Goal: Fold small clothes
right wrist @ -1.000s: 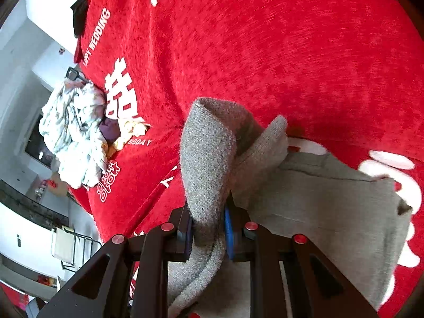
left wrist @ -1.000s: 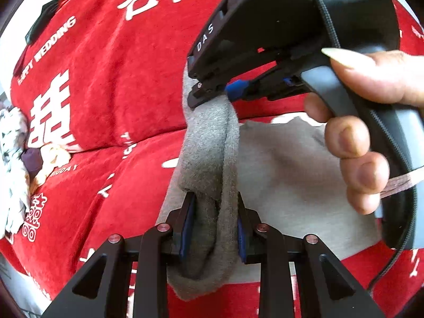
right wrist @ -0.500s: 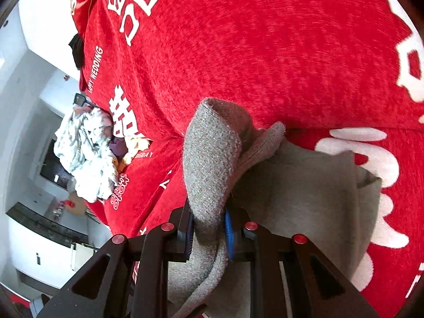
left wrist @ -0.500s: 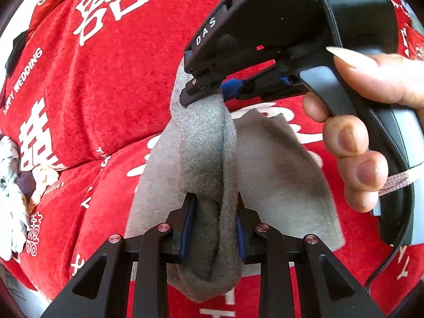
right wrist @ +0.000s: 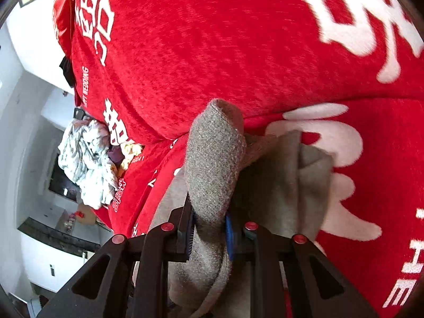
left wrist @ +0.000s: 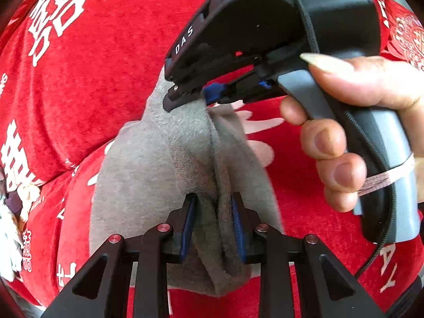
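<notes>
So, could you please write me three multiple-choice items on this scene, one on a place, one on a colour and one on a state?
1. Where does the heap of pale crumpled clothes lie in the right wrist view?
A. at the far left on the red cover
B. on top of the grey garment
C. inside a basket

2. What colour is the garment held by both grippers?
A. blue
B. grey
C. white

3. In what state is the left gripper?
A. open above the cloth
B. shut on nothing
C. shut on the garment

Answers: 1 A, the heap sits on the red cover at the left edge, apart from the garment. 2 B, the knit cloth is plainly grey. 3 C, grey cloth is pinched between its blue pads, as in the right gripper.
</notes>
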The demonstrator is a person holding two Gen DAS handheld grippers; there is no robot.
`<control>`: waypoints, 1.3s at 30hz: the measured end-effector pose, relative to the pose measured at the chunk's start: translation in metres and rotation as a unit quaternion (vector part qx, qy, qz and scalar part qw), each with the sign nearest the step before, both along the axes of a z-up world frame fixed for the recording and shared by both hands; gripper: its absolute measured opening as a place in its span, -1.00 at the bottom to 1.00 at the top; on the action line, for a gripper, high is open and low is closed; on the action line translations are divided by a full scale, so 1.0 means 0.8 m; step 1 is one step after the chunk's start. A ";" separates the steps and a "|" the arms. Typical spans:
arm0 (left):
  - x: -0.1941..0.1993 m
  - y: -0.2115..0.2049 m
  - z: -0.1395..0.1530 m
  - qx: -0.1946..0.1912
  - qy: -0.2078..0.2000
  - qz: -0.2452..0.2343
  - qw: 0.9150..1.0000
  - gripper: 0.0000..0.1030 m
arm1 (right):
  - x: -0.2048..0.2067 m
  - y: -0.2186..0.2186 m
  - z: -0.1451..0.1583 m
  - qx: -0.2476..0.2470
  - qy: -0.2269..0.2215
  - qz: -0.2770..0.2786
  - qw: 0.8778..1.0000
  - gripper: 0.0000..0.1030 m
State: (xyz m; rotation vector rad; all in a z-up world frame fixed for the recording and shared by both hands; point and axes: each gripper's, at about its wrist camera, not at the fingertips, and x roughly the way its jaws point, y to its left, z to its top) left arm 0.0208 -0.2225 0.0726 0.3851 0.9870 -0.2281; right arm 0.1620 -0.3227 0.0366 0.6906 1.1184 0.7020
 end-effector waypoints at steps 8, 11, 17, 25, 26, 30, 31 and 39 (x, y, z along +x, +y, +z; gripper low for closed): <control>0.005 -0.004 -0.003 -0.049 0.024 -0.018 0.998 -0.44 | -0.004 -0.020 -0.033 0.007 0.023 -0.018 1.000 -0.60; 0.012 0.013 0.004 -0.098 0.050 -0.020 0.994 -0.44 | -0.005 -0.022 -0.036 0.004 0.028 -0.026 0.999 -0.59; 0.020 0.071 0.027 -0.195 0.105 -0.012 0.975 -0.36 | -0.011 -0.035 -0.033 0.003 0.062 -0.062 0.996 -0.13; 0.006 0.151 0.049 -0.244 0.074 0.033 0.966 0.66 | -0.050 -0.033 0.002 -0.015 0.033 -0.062 0.997 0.20; 0.006 0.157 0.048 -0.238 0.069 0.042 0.968 0.66 | -0.055 -0.027 0.005 -0.021 0.031 -0.058 0.998 0.20; 0.023 0.179 0.026 -0.197 0.062 0.094 0.974 0.66 | -0.075 0.002 0.010 -0.119 -0.006 -0.044 0.992 -0.05; 0.030 0.184 0.012 -0.184 0.073 0.106 0.975 0.66 | -0.075 0.005 0.005 -0.135 -0.004 -0.036 0.990 -0.38; 0.020 0.223 -0.035 -0.190 0.116 0.131 0.966 0.71 | -0.103 -0.055 -0.018 -0.116 0.052 -0.127 0.984 -0.69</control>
